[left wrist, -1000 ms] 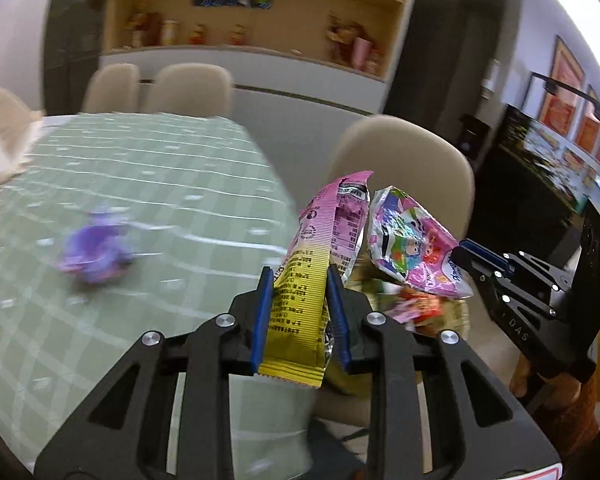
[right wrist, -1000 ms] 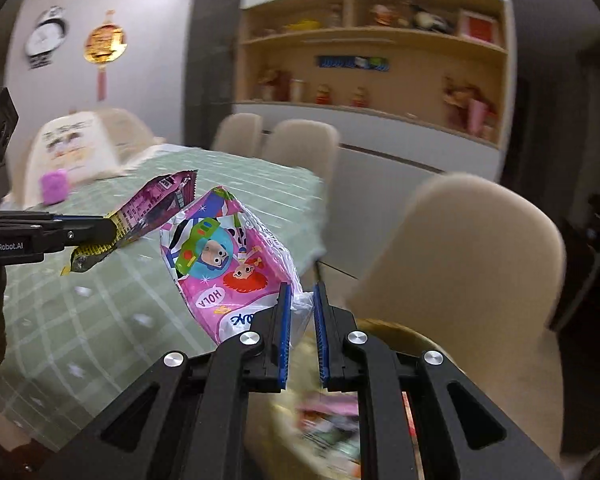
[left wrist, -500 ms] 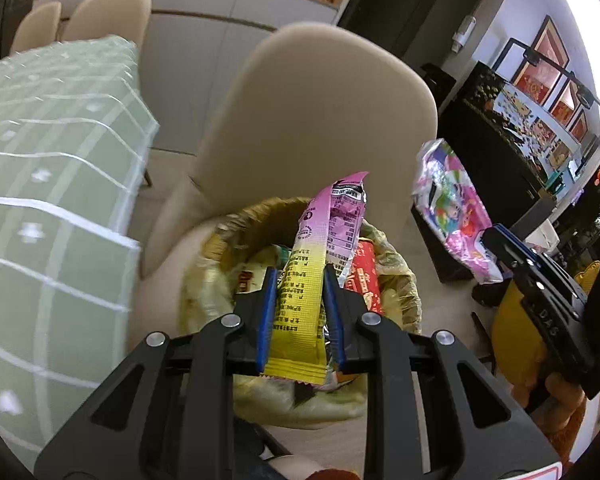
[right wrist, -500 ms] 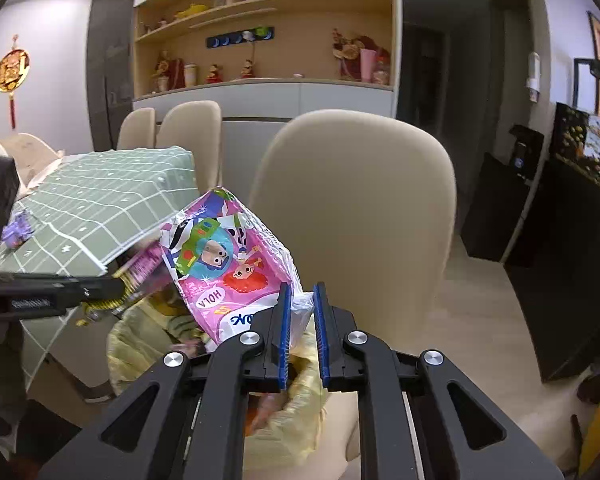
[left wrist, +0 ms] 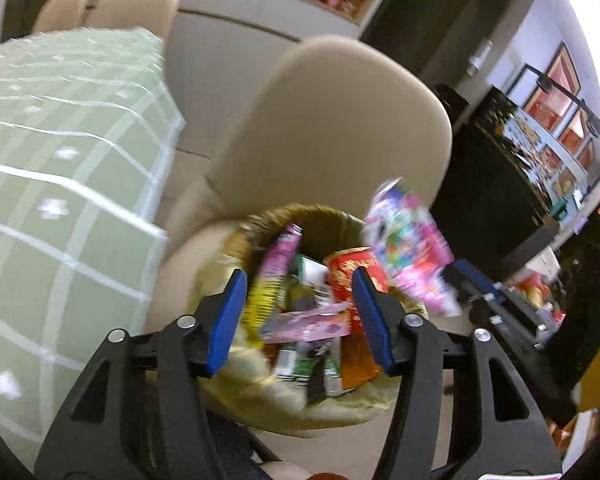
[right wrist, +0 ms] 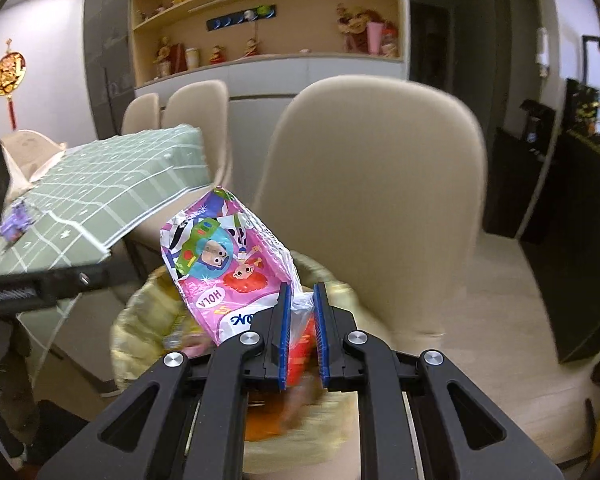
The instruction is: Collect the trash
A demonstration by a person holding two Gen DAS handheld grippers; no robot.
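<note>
Sitting on the beige chair seat, the yellow-lined trash bin is stuffed with wrappers. Right gripper pinches a pink cartoon snack bag reading "HOLA", long axis tilted up-left over the bin. Left gripper jaws have just been opening, nothing between them; the pink-yellow stick wrapper leans upright inside.

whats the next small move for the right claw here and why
Probably open the right claw. It is shut on the pink cartoon bag above the yellow-lined trash bin, while the left claw has just been opening, with its pink-and-yellow wrapper already in the bin.
</note>
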